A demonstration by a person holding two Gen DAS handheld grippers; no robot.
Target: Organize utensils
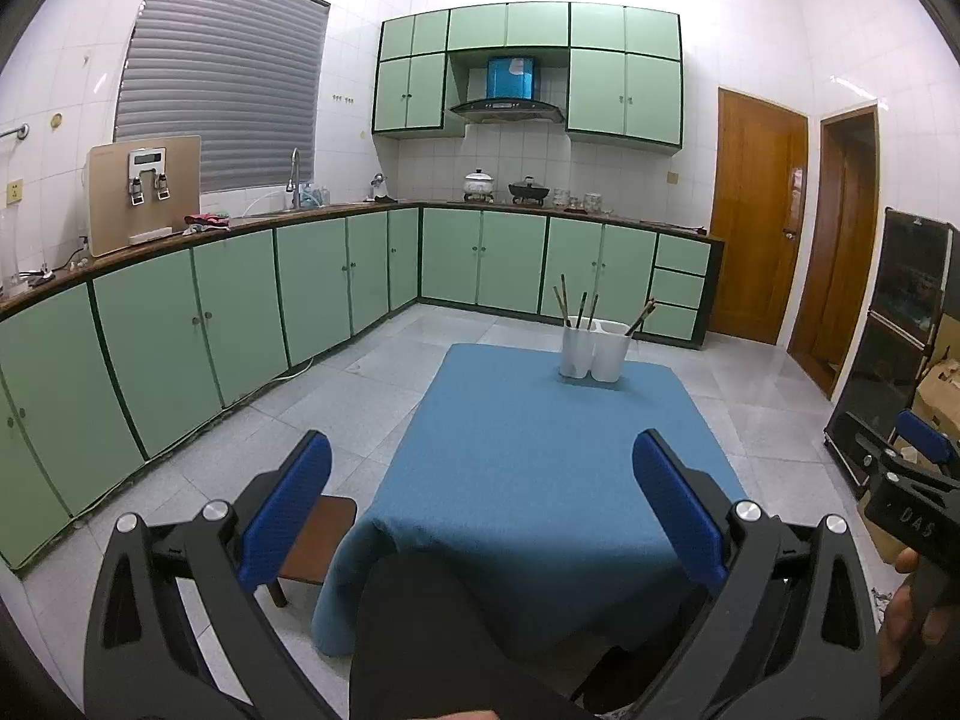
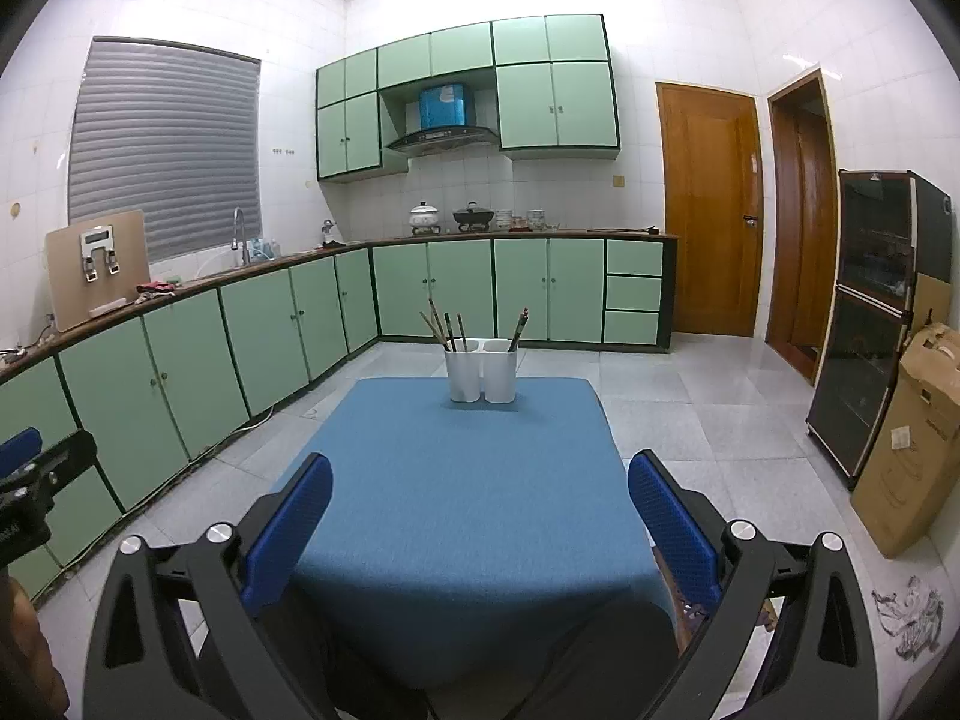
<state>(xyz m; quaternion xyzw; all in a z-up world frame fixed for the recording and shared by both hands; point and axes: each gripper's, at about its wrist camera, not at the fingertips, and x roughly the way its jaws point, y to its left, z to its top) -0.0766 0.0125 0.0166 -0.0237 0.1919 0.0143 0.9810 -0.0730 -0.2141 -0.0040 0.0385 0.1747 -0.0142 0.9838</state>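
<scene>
The only lettering I can read is "DAS", white on the black body of the right gripper [image 1: 912,474] at the edge of my left wrist view. Print on the cardboard box [image 2: 912,438] by the dark cabinet is too blurred to read.

Both cameras sit low at the near end of the blue-covered surface [image 1: 540,450], each looking forward along its own tool's two blue fingers toward the far kitchen cabinets. The left wrist view stands left of the surface and catches the right tool [image 1: 918,468] at its right edge. The right wrist view faces the surface more squarely, with the left tool [image 2: 30,468] at its left edge. Both share the white utensil holder [image 2: 482,371] at the far end, the corner counter and the wooden doors.
</scene>
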